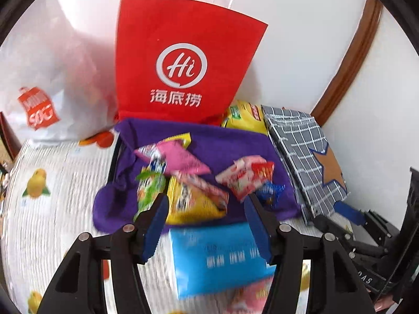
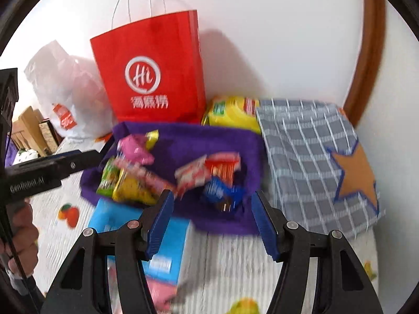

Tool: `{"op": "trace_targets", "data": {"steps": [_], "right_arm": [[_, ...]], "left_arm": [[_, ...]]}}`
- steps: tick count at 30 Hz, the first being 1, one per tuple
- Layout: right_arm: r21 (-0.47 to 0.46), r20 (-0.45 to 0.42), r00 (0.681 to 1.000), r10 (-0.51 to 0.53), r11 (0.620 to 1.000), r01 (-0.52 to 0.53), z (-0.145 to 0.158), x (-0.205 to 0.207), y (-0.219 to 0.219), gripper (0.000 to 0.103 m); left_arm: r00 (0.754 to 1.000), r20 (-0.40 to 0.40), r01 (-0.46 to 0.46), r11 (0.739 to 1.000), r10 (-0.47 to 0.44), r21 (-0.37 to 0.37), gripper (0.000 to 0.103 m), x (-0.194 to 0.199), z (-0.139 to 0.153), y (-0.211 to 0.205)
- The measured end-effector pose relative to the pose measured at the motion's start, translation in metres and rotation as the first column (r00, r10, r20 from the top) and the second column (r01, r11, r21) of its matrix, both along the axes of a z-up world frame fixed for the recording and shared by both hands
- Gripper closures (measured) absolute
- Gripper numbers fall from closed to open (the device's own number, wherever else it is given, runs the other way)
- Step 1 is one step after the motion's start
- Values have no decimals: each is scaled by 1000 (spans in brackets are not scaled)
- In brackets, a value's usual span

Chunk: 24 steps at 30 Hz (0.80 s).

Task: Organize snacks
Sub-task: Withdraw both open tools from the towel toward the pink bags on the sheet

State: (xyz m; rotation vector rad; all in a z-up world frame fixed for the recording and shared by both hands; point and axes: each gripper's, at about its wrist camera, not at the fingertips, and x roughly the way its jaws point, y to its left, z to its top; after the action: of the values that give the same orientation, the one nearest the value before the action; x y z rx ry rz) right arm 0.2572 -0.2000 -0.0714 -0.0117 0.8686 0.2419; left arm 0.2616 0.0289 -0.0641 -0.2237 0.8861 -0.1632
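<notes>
White wall backed the scene, with a brown curved wooden trim [image 1: 348, 60] at the right. A fruit-printed tablecloth [image 1: 52, 209] covered the surface. Against the wall stood a red paper bag [image 1: 183, 52] with white handles and a white plastic bag [image 1: 52, 83] beside it on the left.

A purple fabric bin [image 1: 222, 146] sat in front of the red bag and contained the snack packets [image 1: 193, 183]: pink, green, yellow, red-and-white and blue wrappers lay loosely piled inside. A yellow snack bag [image 1: 243, 117] lay behind the bin, just beside the red bag. A grey checked fabric box [image 2: 309, 151] with an orange star patch stood touching the bin's right side. A blue box [image 1: 217, 259] lay on the cloth just in front of the bin.

The left gripper [image 1: 207, 225] hovered over the blue box, jaws partly apart, nothing between them. The right gripper [image 2: 212, 225] stood near the bin's front edge, jaws likewise partly apart and empty. Both views were motion-blurred.
</notes>
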Motion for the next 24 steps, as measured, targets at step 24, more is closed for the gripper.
{"op": "trace_targets", "data": {"steps": [24], "right_arm": [[41,-66,998,23,999,-20,-43,-132,17,34]], "left_arm": [[999,-40,-4,995,8,102,42,-145,-23,4]]}}
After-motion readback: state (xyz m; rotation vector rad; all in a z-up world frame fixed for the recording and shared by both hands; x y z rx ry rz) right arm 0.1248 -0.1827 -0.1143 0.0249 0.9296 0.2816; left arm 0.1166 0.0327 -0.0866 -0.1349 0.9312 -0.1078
